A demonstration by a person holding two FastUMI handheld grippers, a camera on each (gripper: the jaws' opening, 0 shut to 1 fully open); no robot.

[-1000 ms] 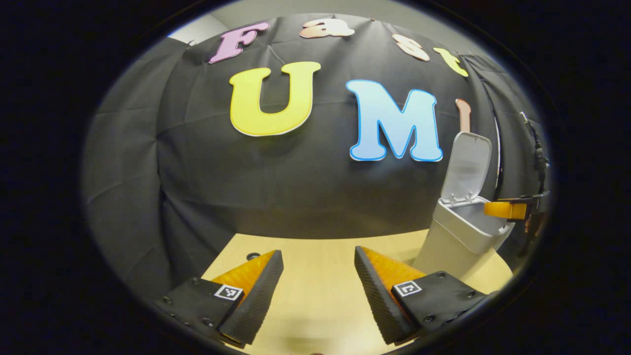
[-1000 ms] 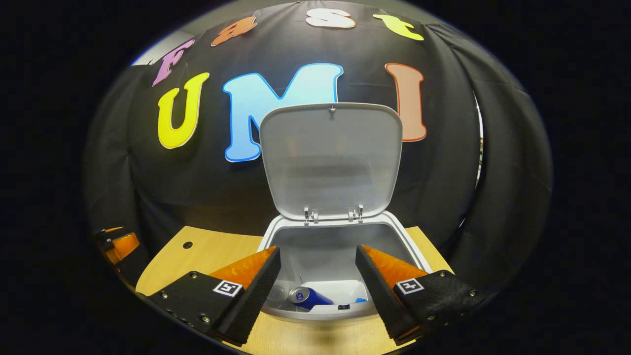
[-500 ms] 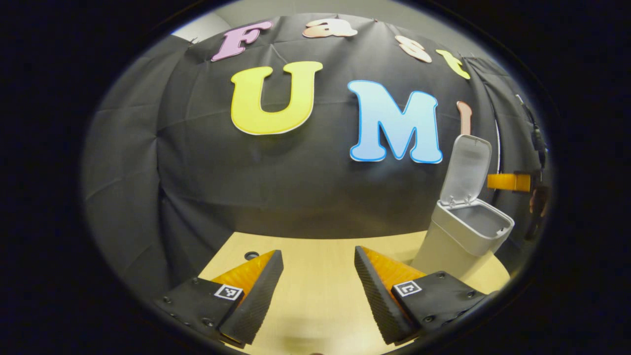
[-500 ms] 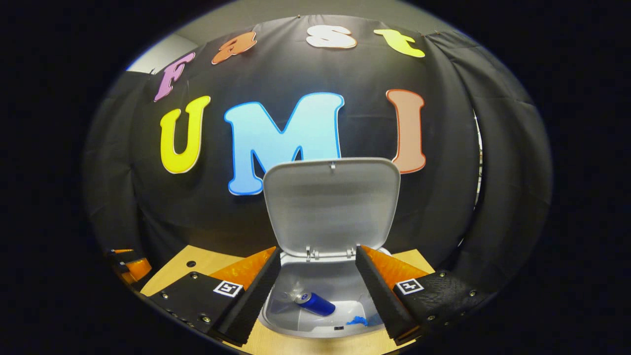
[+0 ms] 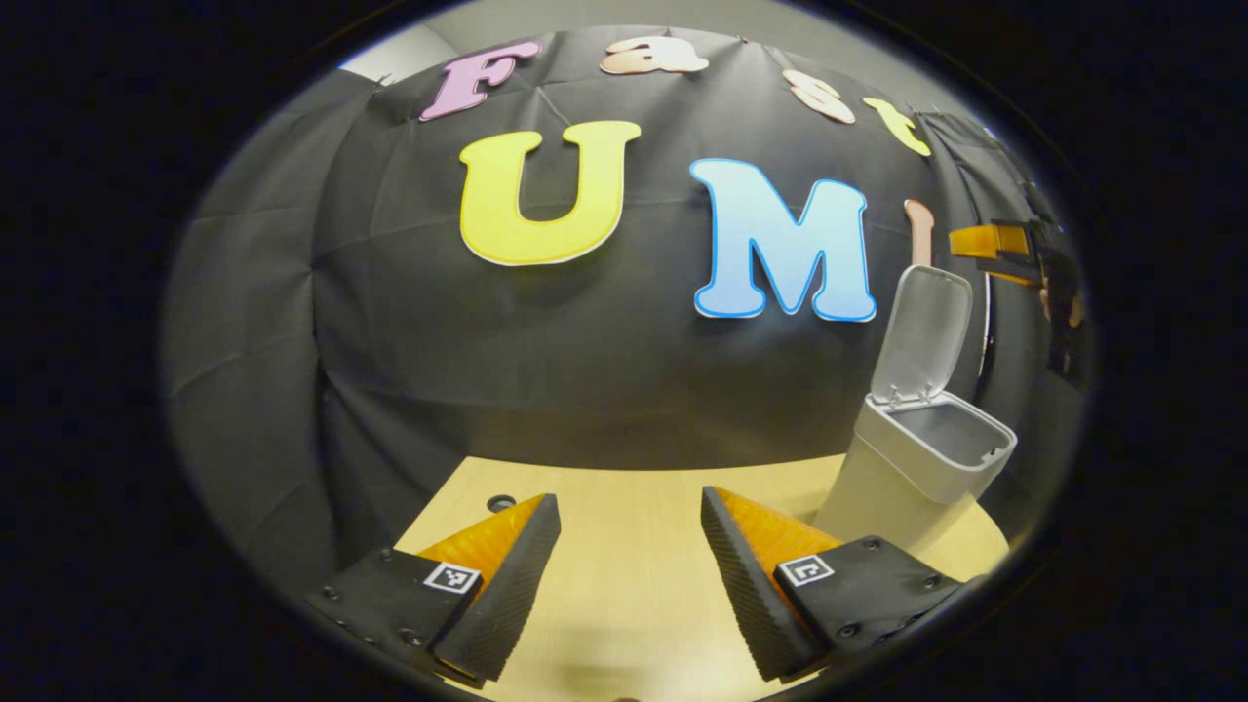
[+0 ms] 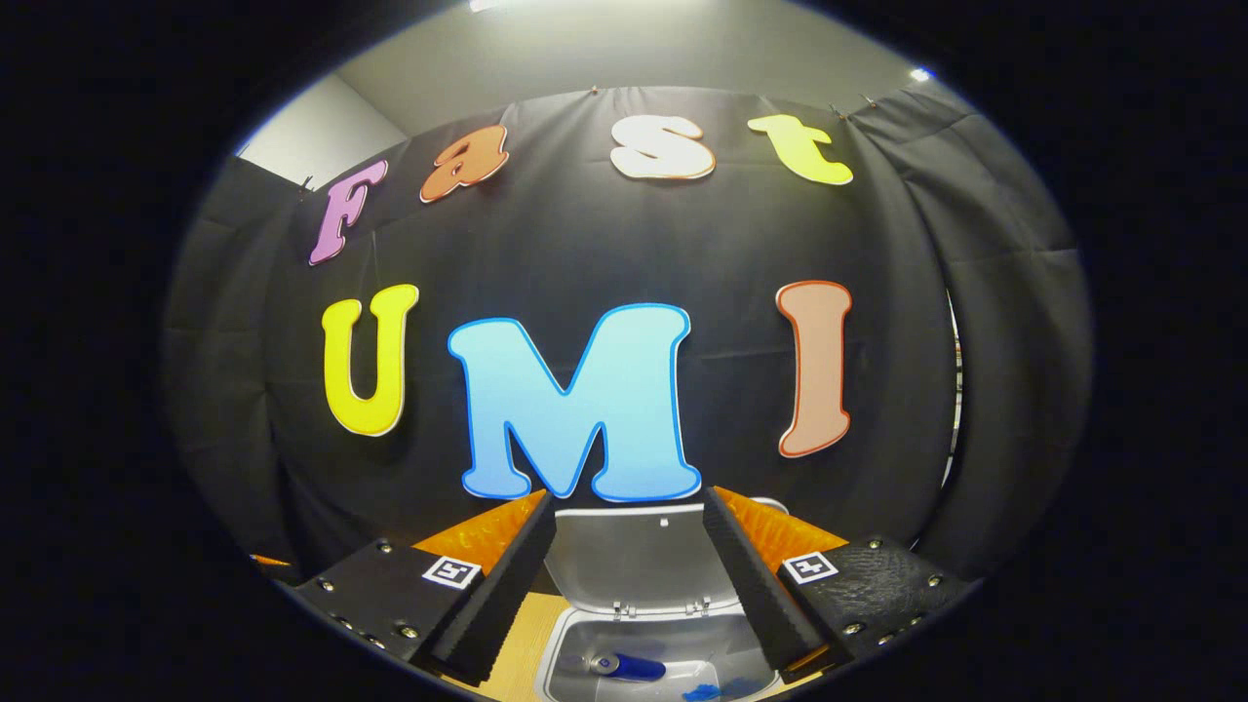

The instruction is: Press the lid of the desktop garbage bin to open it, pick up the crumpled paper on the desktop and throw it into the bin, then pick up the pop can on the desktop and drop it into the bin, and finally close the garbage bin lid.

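- The garbage bin (image 5: 912, 473) is seen near the right edge of the wooden desktop (image 5: 624, 575), close to the back edge, with its lid (image 5: 924, 333) flipped up and leaning toward the black cloth wall (image 5: 546, 351).
- Nothing is parked between the left gripper (image 5: 629, 561) and the bin; just bare desktop and a small round hole (image 5: 500, 504) near the back-left corner.
- Inside the bin, the pop can (image 6: 622, 666) is lying on its side, with something small and blue (image 6: 717, 690) beside it; crumpled paper can't be made out.
- Left gripper's fingers are spread wide, nothing between them, low over the desktop.
- The right gripper (image 6: 629, 570) is held up above the bin's opening, fingers spread apart and empty too.
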